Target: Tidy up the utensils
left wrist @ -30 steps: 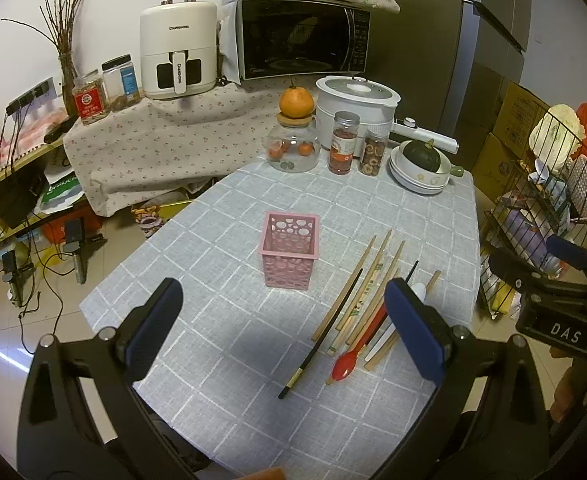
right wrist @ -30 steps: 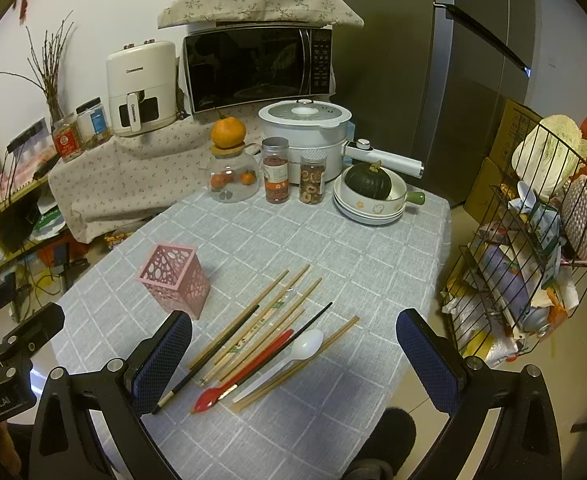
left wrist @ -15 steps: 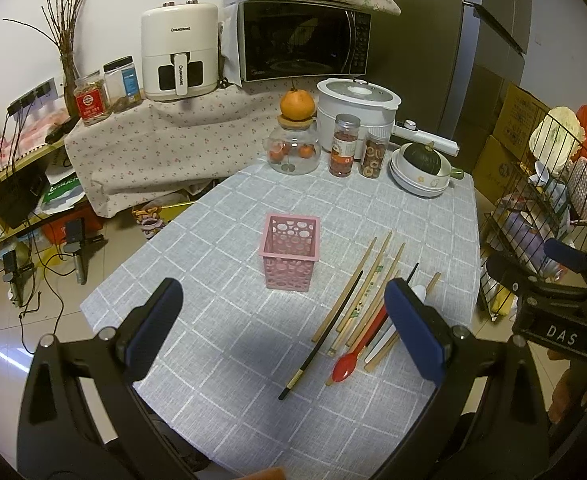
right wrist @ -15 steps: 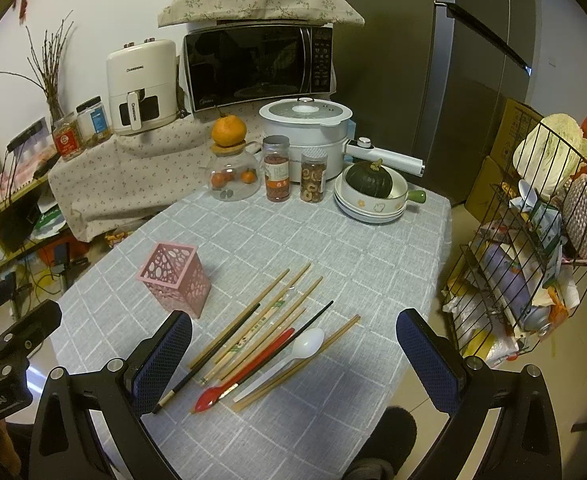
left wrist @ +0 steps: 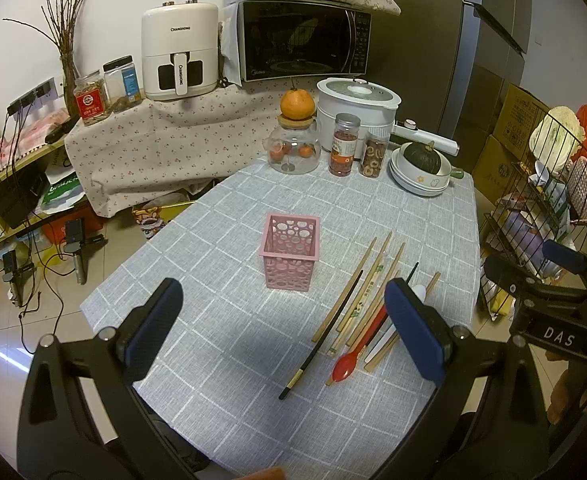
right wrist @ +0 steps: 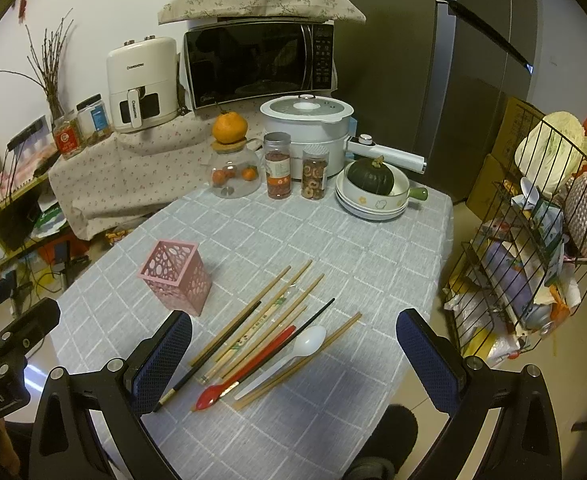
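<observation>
Both fingers spread, empty; chopsticks on table between right fingers.

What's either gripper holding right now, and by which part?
Nothing. The left gripper and right gripper are both open and empty above the table; the chopsticks and spoons lie untouched beside the pink holder.

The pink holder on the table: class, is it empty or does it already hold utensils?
Empty. The pink holder stands upright with nothing in its open top; the chopsticks and spoons lie on the cloth beside it.
</observation>
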